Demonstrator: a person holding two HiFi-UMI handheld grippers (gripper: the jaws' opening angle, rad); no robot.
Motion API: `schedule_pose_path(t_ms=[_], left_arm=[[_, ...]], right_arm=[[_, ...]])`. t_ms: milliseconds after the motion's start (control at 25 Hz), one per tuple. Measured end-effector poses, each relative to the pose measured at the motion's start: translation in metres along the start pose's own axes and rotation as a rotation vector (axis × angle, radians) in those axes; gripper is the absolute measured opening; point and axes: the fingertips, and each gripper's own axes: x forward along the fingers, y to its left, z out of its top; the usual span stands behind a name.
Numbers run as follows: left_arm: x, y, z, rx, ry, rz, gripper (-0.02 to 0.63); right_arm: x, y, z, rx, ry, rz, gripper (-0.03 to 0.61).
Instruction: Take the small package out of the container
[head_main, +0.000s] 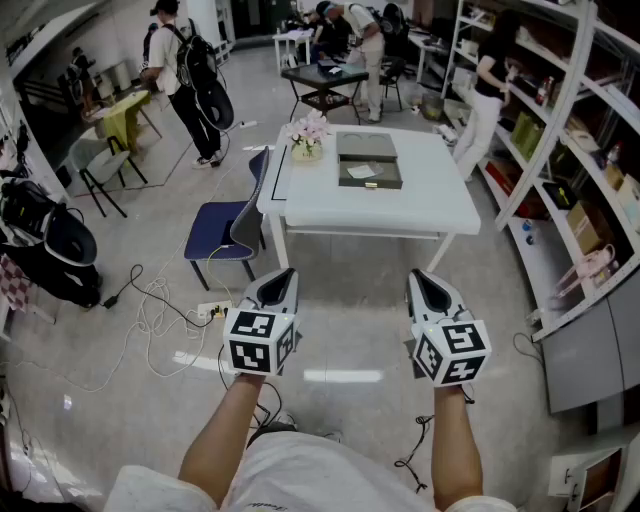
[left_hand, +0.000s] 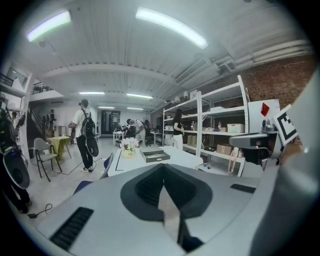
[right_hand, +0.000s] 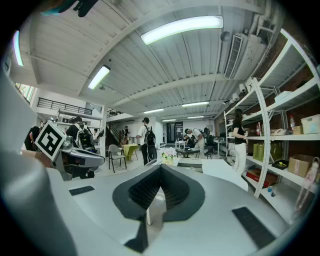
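The container (head_main: 368, 160) is a flat grey-green box with its lid open, at the far side of the white table (head_main: 400, 210). A small pale package (head_main: 362, 172) lies in it. I stand well back from the table. My left gripper (head_main: 279, 276) and right gripper (head_main: 424, 277) hover side by side over the floor, both shut and empty. The left gripper view looks past the left gripper (left_hand: 162, 166) to the container (left_hand: 155, 156) far ahead. In the right gripper view, beyond the right gripper (right_hand: 160, 166), the container (right_hand: 189, 164) shows small.
A blue chair (head_main: 230, 232) stands at the table's left side and a vase of flowers (head_main: 307, 135) on its far left corner. Metal shelving (head_main: 570, 150) lines the right. Cables (head_main: 160, 300) and a power strip lie on the floor at left. People stand further back.
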Motion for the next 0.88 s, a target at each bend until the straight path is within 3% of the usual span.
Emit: schedule_pose_path(t_ms=[480,880], left_arm=[[0.008,0.0,-0.009,-0.018,0.024,-0.001,0.002],[0.065,0.014,-0.01,-0.029,0.037,-0.034,0.002]], right_arm=[[0.008,-0.008,-0.013,0.021,0.017,0.0,0.005],[0.052,-0.034,-0.016,0.021,0.028,-0.017,0.018]])
